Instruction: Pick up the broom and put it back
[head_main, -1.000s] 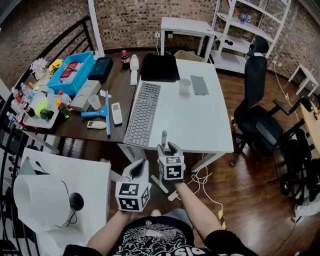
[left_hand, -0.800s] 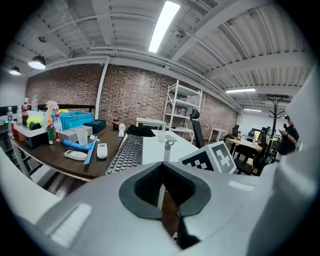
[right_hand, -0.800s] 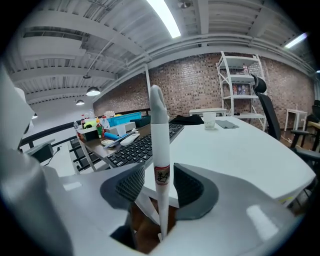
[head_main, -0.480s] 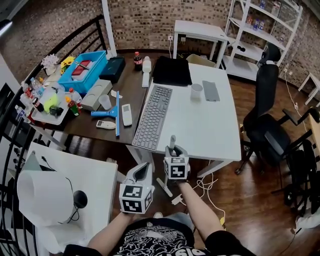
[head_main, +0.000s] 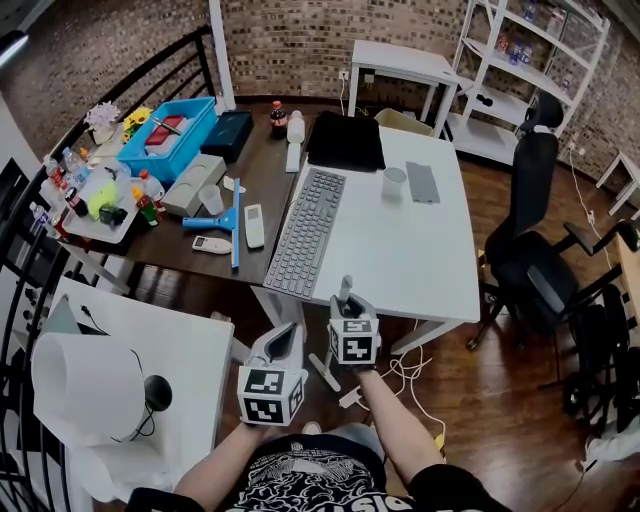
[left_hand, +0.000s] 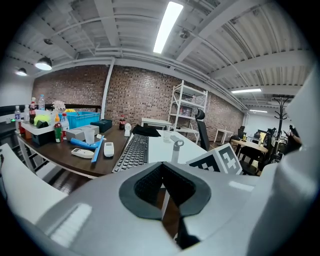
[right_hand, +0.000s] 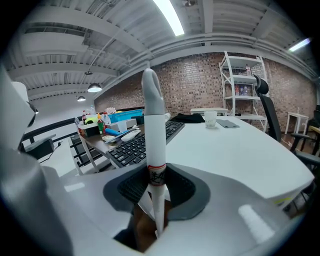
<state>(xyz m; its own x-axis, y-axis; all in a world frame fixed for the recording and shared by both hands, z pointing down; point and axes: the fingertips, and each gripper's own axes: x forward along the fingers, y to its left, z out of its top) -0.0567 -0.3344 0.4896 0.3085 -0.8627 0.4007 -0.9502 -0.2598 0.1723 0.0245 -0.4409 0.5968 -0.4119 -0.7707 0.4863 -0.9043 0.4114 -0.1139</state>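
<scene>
**A:** Broom, where is it?

**B:** Its white handle stands upright between the jaws of the right gripper. The jaws have just been closing and now press on it from both sides at a red-edged label. The rounded top rises well above them.

**A:** And the other gripper?

**B:** The left gripper sits just beside the right one, on its left. Its jaw tips are together with nothing in them.

**A:** What's around?

**B:** The white table lies just ahead of the right gripper. A keyboard is ahead and to its left, a cup is farther ahead, and an office chair is well off to its right.
</scene>
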